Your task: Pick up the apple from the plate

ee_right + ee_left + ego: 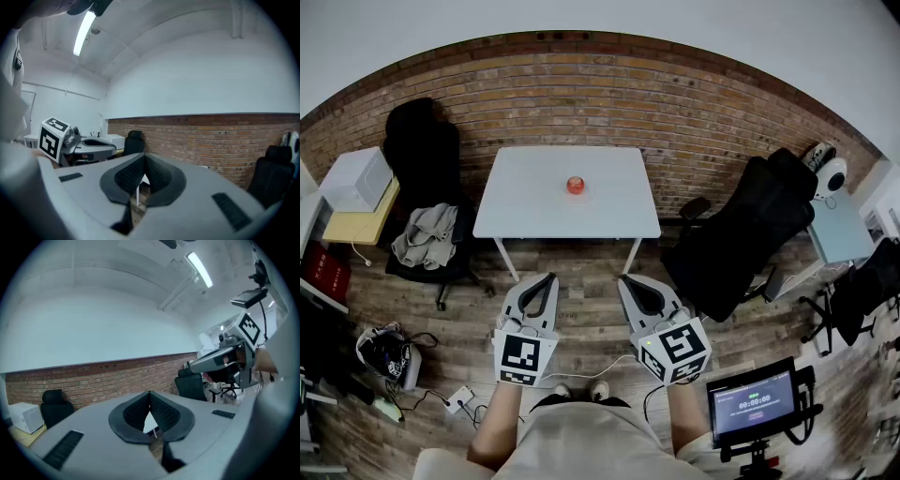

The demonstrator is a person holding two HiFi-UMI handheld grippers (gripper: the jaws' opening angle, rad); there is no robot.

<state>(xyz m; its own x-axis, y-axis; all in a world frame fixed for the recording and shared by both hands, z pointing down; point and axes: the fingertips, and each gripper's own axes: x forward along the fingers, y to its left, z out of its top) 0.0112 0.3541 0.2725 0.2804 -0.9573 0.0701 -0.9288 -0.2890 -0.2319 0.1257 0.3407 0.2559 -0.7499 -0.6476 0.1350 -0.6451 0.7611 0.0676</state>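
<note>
A red apple sits on a pale plate near the middle of the white table, which stands by the brick wall. Both grippers are held side by side over the wooden floor, well short of the table. My left gripper is shut with nothing between its pads, and its tips meet in the left gripper view. My right gripper is also shut and empty, its tips touching in the right gripper view. Each gripper view shows the other gripper off to its side. Neither gripper view shows the apple.
A black chair with grey clothes stands left of the table and a black office chair to its right. A white box rests on a side table at far left. Cables lie on the floor, and a screen on a stand is at lower right.
</note>
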